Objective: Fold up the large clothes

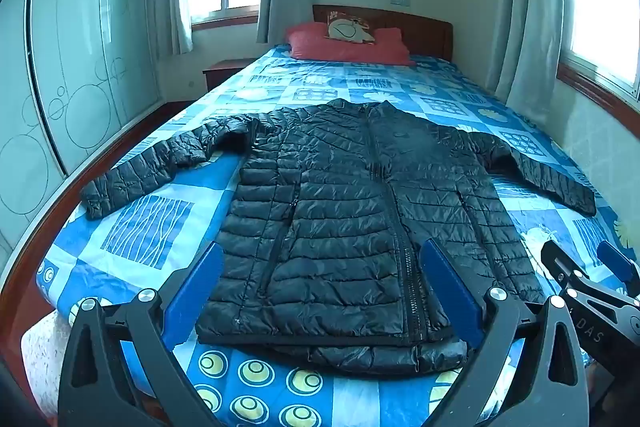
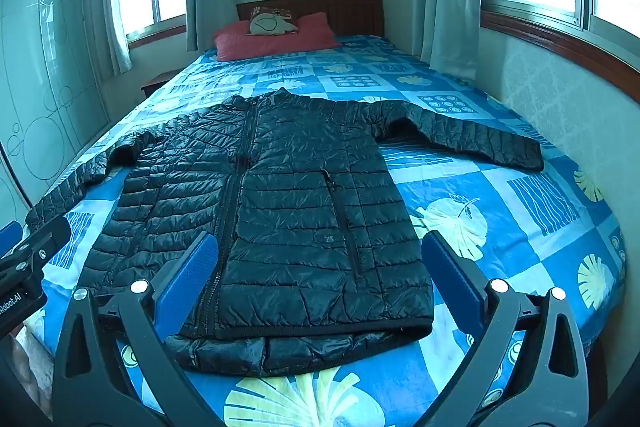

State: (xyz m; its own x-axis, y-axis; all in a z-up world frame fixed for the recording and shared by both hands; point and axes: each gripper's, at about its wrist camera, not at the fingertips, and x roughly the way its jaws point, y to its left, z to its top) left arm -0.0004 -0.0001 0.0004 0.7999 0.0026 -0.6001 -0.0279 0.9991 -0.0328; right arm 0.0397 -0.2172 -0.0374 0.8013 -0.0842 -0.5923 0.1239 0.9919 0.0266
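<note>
Jacket: black quilted garment laid flat, front up and zipped, on the bed, sleeves spread out to both sides
Hem: seen nearest both cameras, close to the foot edge of the bed
Left gripper: held above the hem, blue pads spread wide, nothing gripped
Right gripper: held above the hem beside the left one, jaws equally wide, nothing gripped
Pillow: red, placed at the headboard, well apart from the jacket
</note>
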